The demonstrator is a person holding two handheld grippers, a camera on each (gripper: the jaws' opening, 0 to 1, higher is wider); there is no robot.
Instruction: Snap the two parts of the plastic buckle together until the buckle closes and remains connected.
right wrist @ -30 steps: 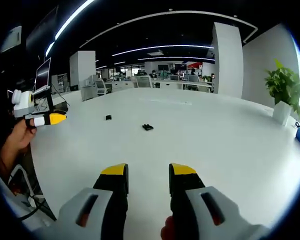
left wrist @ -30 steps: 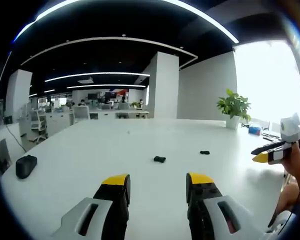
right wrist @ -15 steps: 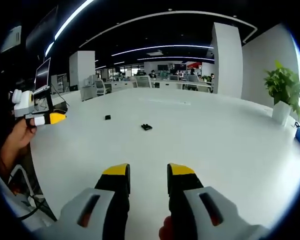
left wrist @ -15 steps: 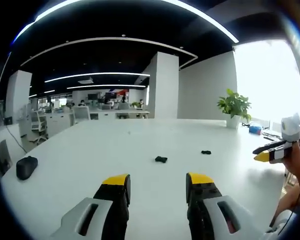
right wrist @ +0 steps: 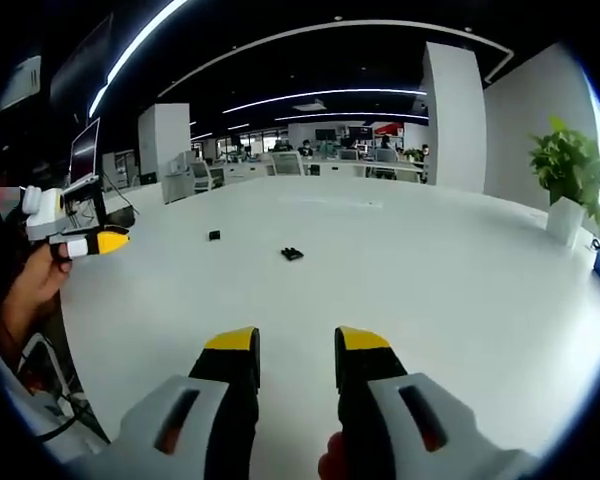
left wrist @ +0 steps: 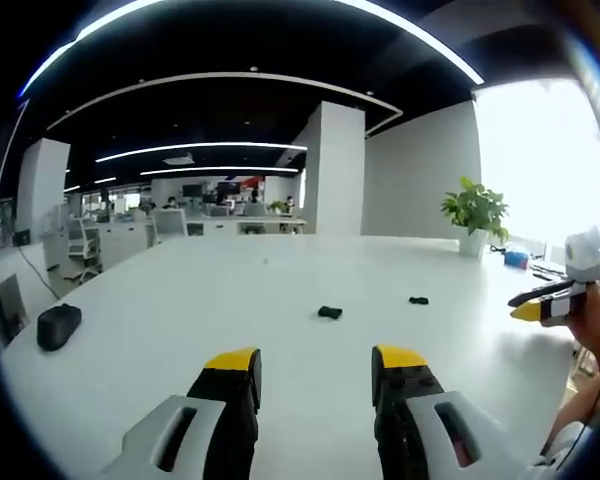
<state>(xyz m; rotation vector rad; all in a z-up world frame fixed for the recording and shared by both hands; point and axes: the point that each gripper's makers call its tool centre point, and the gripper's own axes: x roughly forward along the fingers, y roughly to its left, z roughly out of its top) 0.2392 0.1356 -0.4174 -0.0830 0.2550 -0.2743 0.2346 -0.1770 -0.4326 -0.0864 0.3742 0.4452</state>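
Note:
Two small black buckle parts lie apart on the white table [left wrist: 180,300]. In the left gripper view one part [left wrist: 330,312] lies ahead of my jaws and the other part [left wrist: 418,300] further right. The right gripper view shows a part [right wrist: 292,254] ahead and the second part [right wrist: 214,236] further left. My left gripper [left wrist: 315,362] hovers open over the near table, holding nothing. My right gripper [right wrist: 296,342] is open too, with a narrower gap and nothing in it. Each gripper appears side-on in the other's view: the right gripper [left wrist: 540,305] and the left gripper [right wrist: 90,242], held by a hand [right wrist: 25,290].
A black mouse [left wrist: 58,325] rests near the table's left edge. A potted plant [left wrist: 477,212] stands at the far right corner, also seen as a plant [right wrist: 570,185]. A monitor [right wrist: 86,150] and cables sit at the left edge. Office desks and chairs stand beyond the table.
The left view has swung slightly, so the buckle parts and mouse sit a little further right in it. The parts have not moved on the table. The right jaws narrowed a touch.

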